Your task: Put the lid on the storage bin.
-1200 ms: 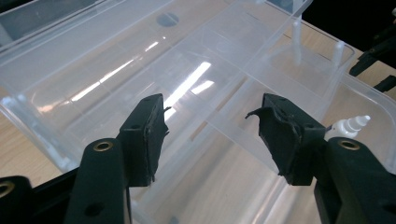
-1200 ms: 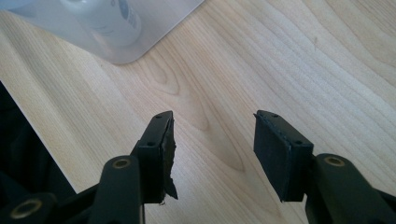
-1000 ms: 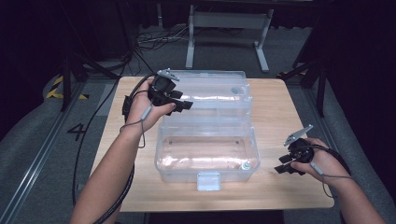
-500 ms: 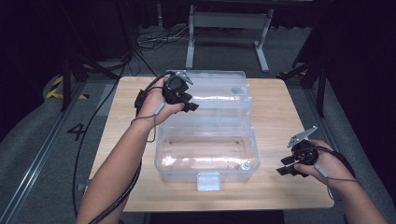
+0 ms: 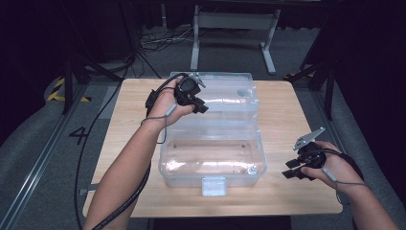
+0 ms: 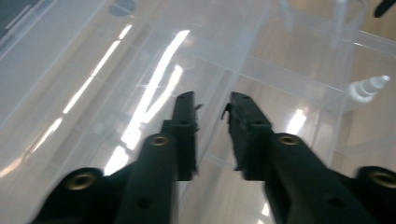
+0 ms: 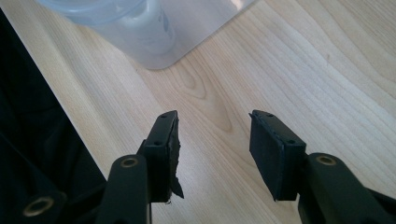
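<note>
A clear plastic box stands open in the middle of the wooden table, its clear lid folded back behind it. My left gripper hovers over the left part of the lid. In the left gripper view its jaws have just been closing to a narrow gap above the lid's clear ribbed surface, and I see nothing pinched between the pads. My right gripper rests low over bare wood to the right of the box, its jaws open with nothing between them.
A pale latch sits at the box's front edge. A rounded box corner lies ahead of the right jaws, with the table edge and dark floor to their left. Metal frames and cables stand behind the table.
The left hand has moved right, from the lid's left end to further over the lid, and its jaws have narrowed. The right hand has stayed almost where it was.
</note>
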Motion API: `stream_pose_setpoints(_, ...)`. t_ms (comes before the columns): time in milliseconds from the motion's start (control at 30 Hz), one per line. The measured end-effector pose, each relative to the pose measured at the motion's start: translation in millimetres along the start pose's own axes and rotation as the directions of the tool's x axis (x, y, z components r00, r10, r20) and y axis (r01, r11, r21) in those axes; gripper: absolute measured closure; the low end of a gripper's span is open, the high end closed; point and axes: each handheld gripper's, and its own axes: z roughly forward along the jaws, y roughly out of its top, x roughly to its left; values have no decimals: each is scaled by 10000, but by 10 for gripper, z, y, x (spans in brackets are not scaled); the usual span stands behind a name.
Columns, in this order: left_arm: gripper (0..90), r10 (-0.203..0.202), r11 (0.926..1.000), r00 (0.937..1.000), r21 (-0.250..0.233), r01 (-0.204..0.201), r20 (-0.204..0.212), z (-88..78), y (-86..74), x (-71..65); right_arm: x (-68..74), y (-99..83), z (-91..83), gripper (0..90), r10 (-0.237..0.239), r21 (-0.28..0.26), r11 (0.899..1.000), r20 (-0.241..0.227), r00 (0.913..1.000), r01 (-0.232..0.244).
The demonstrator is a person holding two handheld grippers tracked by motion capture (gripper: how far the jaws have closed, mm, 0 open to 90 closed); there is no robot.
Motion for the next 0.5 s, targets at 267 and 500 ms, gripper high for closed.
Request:
stream_pose_setpoints(267, 804, 71, 10000, 9990, 21, -72, 433, 6, -7, 31, 65, 72, -64, 545, -230, -69, 9997, -65, 9997, 230)
stream_pose_setpoints(500, 824, 313, 9991, 9969, 267, -333, 720, 4, 24, 67, 133, 153, -144, 557, -524, -75, 9986, -51, 9986, 523)
